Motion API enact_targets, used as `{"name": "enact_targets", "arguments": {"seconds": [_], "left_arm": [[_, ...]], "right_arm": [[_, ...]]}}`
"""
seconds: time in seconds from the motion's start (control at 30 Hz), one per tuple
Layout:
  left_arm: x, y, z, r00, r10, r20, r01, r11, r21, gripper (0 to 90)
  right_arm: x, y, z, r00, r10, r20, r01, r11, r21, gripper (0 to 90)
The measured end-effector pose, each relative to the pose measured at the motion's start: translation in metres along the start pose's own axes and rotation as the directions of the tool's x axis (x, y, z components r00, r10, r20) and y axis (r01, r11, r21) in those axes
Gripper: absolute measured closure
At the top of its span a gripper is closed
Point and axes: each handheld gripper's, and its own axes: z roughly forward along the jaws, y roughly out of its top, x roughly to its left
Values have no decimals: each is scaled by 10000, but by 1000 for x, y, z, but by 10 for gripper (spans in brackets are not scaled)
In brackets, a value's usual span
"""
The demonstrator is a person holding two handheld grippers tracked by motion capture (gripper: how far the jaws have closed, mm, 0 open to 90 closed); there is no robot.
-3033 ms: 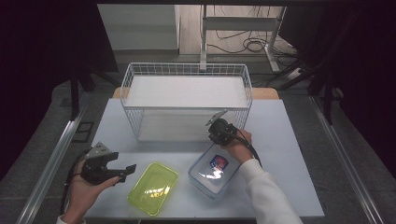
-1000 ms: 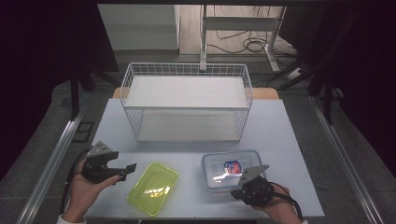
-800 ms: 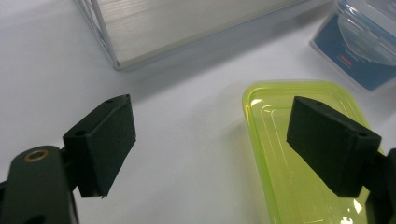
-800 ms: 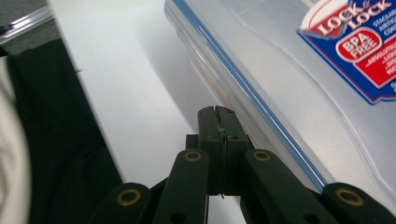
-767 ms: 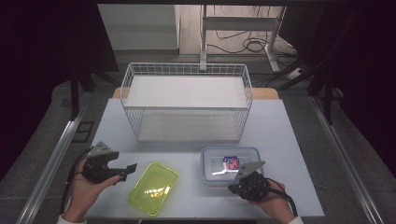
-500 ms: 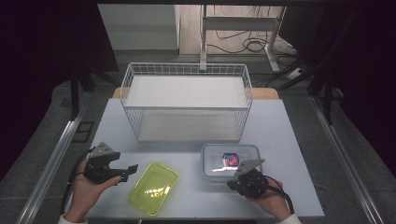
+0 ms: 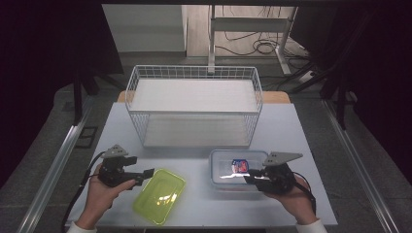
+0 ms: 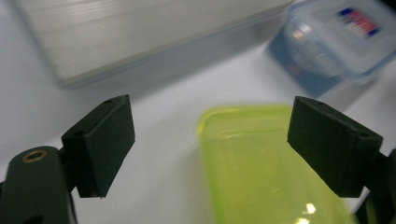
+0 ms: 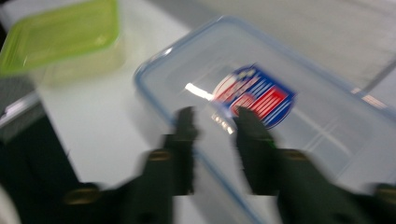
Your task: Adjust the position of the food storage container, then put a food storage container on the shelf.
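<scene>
White wire basket [image 7: 194,107] at the table's far side holds neither box, so I judge loading hasn't begun. Nearer me, the clear box [image 7: 233,167] sits right of the green box [image 7: 160,194]. My right gripper [image 7: 248,178], jaws just parted, straddles the clear box's near rim without pinching it; my left gripper [image 7: 145,174] is released beside the green box.

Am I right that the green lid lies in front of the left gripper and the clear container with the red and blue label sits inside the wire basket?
Not quite: the high view shows the clear container on the table, in front of the wire basket, at the right gripper. The green lid does lie in front of the left gripper.
</scene>
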Motion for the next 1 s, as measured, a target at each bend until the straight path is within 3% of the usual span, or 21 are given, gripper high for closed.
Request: {"name": "enact_targets", "arguments": {"seconds": [0.03,0.07,0.1,0.27,0.43,0.63,0.7,0.8,0.87,0.93,0.97,1.0], "left_arm": [[-2,3,0,9999,-15,113,16,10000,-60,141],[-4,5,-1,10000,57,54,-57,9999,-107,141],[-7,8,-1,9999,117,-28,-117,9998,-147,137],[-19,13,-1,9997,100,204,-97,9998,-157,134],[-41,23,-2,9976,582,373,-576,9982,-166,148],[-61,39,10,9941,544,942,-544,9985,-30,143],[-65,43,16,9910,284,1306,-289,9996,22,127],[-69,50,24,9890,-28,1477,27,10000,7,123],[-70,54,31,9825,-338,1833,318,9994,139,118],[-75,57,39,9841,-341,1744,292,9991,305,115],[-78,59,43,9829,-342,1812,274,9988,400,113],[-80,61,48,9808,-374,1915,284,9984,494,113]], "right_arm": [[-3,5,0,9991,364,215,-358,9990,-277,464],[-3,5,0,9991,364,215,-358,9990,-277,464],[-7,7,0,9971,724,228,-709,9958,-582,351],[-12,3,-6,9912,1219,521,-1155,9869,-1127,227],[-20,-7,-18,9789,1952,598,-1830,9689,-1667,194],[-26,-12,-25,9673,2440,698,-2281,9563,-1827,192],[-31,-13,-25,9582,2769,727,-2611,9494,-1748,193],[-34,-15,-25,9548,2852,832,-2692,9490,-1638,198],[-37,-17,-26,9499,2976,954,-2813,9472,-1537,199],[-38,-19,-27,9465,3077,974,-2911,9443,-1536,199],[-41,-21,-28,9406,3253,971,-3093,9391,-1499,199],[-41,-21,-28,9406,3253,971,-3093,9391,-1499,199]]}}
